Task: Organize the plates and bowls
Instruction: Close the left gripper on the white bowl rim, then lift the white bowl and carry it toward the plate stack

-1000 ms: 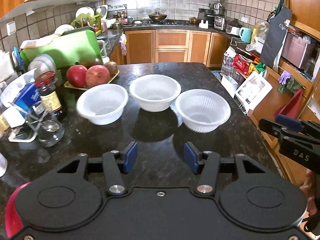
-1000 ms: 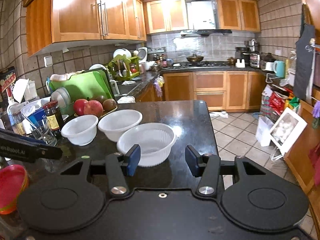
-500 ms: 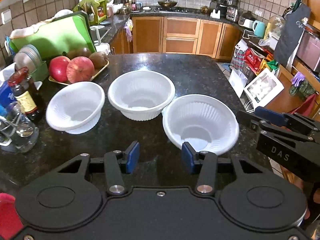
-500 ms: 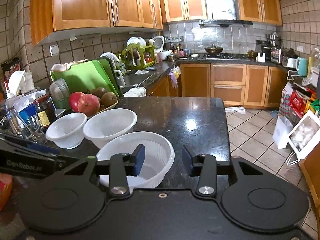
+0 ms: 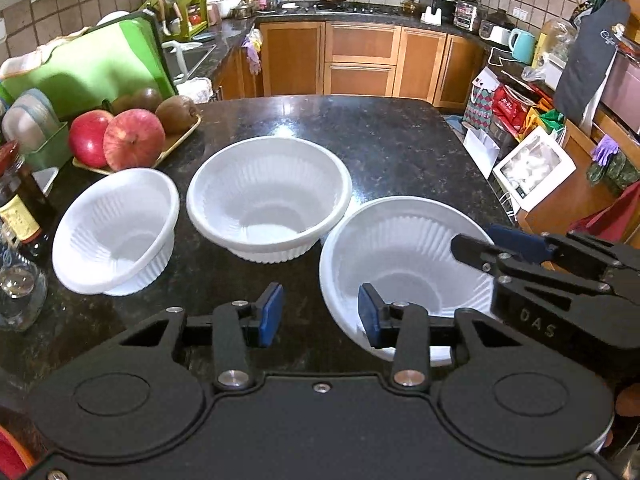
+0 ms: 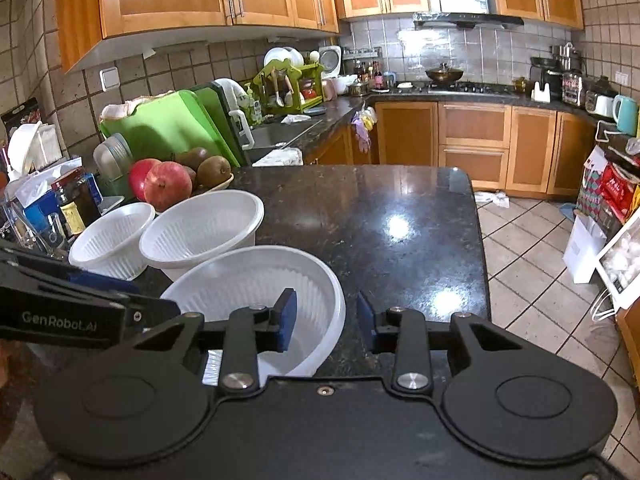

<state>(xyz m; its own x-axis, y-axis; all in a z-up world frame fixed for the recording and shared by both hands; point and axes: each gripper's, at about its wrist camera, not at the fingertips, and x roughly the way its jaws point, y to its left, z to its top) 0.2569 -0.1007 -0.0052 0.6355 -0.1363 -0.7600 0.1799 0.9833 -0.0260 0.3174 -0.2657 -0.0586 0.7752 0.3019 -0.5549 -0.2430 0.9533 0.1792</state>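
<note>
A dark stone counter (image 5: 392,148) in a kitchen with wooden cabinets is seen. Nearest, the right gripper (image 6: 326,322) is held wide apart, its left finger inside the near bowl (image 6: 256,280), the wall between the fingers but not yet gripped. The left gripper (image 5: 318,314) is also wide and holds nothing. Farther left stand the middle bowl (image 5: 268,196) and the left bowl (image 5: 116,232), separate. It is judged that nothing is stacked yet; all bowls remain. "GenRobot.AI" and "DAS" can be read on the grippers.
</note>
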